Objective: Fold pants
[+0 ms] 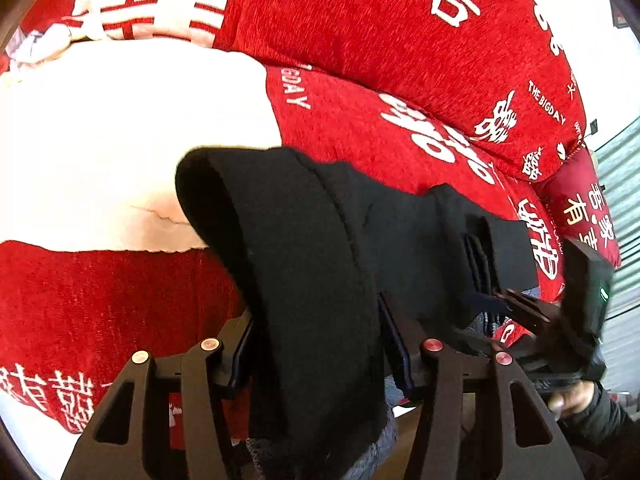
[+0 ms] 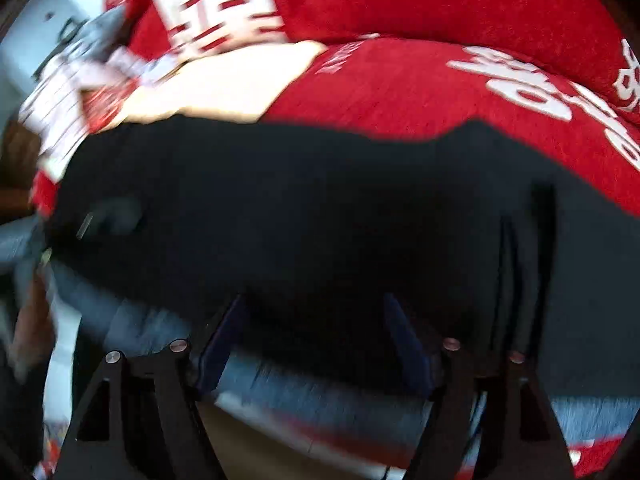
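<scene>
The black pants [image 1: 320, 248] are held up off the red blanket [image 1: 400, 128] of the bed, a thick band of cloth pinched in the left hand-held gripper [image 1: 316, 344], its fingers closed against the fabric on both sides. The far end is clamped by the right hand-held gripper [image 1: 516, 304], seen from the left wrist, so the garment is likely stretched for a fold. In the blurred right wrist view the jaws' state cannot be told. A white cover [image 1: 120, 152] lies beyond; red cushions [image 1: 400, 20] crowd the back.

"THE BIGDAY" and white Chinese characters on the red blanket [image 1: 420, 40]
</scene>
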`<state>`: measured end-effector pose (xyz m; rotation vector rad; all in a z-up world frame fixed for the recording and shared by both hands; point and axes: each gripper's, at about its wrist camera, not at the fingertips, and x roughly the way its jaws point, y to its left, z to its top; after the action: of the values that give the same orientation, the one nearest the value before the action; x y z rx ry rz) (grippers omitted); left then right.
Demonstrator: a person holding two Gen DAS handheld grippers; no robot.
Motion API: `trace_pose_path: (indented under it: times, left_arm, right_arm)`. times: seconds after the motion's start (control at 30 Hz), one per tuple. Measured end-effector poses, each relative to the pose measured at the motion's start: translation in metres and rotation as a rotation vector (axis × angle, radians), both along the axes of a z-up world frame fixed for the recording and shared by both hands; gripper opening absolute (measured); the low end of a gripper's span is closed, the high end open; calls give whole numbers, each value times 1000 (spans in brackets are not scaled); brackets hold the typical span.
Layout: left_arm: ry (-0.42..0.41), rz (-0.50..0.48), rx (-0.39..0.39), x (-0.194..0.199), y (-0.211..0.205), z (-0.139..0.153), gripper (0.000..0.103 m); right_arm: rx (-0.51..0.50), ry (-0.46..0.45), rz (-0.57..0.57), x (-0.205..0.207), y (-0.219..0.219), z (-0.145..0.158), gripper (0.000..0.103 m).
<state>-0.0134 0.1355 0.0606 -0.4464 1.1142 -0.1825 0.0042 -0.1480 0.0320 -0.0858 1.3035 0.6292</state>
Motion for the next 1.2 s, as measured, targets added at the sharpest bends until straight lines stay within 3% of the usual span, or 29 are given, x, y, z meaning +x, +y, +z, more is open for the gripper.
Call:
trace_pose_path:
  times: [0.03, 0.07, 0.13, 0.17, 0.23, 0.3, 0.43, 0.47, 0.5, 0.57, 0.63, 0.67, 0.7, 0.8, 0.87, 0.97, 1.03, 1.2]
  left_arm:
    - [-5, 2, 4, -1, 0, 4, 55]
    - [-13, 3, -5, -2, 1, 9, 45]
    - [12, 8, -25, 2, 2, 11, 41]
    - [23, 15, -11, 5, 1, 10, 40]
    - [41, 20, 30, 10, -3, 5, 29]
    - [49, 24, 34, 12, -3, -5, 28]
    - [61, 45, 9, 11, 3, -23, 29]
    - [55, 44, -9, 9, 5, -29, 35]
    - [55, 41, -30, 8, 7, -36, 60]
    - [84, 37, -79, 8, 8, -52, 92]
    - [92, 55, -49, 8, 6, -65, 92]
    - [96, 55, -41, 8, 5, -68, 87]
    - [101, 59, -46, 8, 4, -69, 70]
    - [115, 50, -48, 6, 7, -64, 42]
    - [111, 30, -40, 4, 6, -53, 36]
    - [102, -19, 64, 6, -12, -38, 29]
    - [114, -31, 119, 11, -22, -29, 29]
    - [184, -56, 142, 22, -21, -33, 30]
  right_arm:
    - [-28, -80, -19, -2, -6, 13, 77]
    - [-67, -148, -50, 1, -13, 23, 80]
    - [-156, -252, -155, 17, -28, 33, 88]
    - [-162, -257, -185, 27, -33, 31, 91]
    - [-188, -206, -190, 43, -34, 11, 93]
    - [-242, -143, -174, 50, -27, -13, 94]
    - [-369, -297, -87, 32, -6, -34, 103]
    - [-361, -315, -96, 30, -9, -33, 103]
    - [-350, -312, -109, 29, -13, -34, 103]
    - [-344, -320, -101, 28, -13, -34, 103]
    - [-344, -326, -100, 22, -10, -32, 103]
    - [-344, -328, -100, 22, -10, -32, 103]
    - [-343, -333, -102, 21, -10, -32, 103]
    - [-340, -343, -105, 21, -13, -35, 103]
    - [-344, -339, -106, 23, -11, -35, 103]
    - [-348, -333, -106, 23, -11, -34, 103]
    - [-364, -318, -96, 25, -9, -31, 103]
    - [-340, -275, -106, 26, -12, -22, 103]
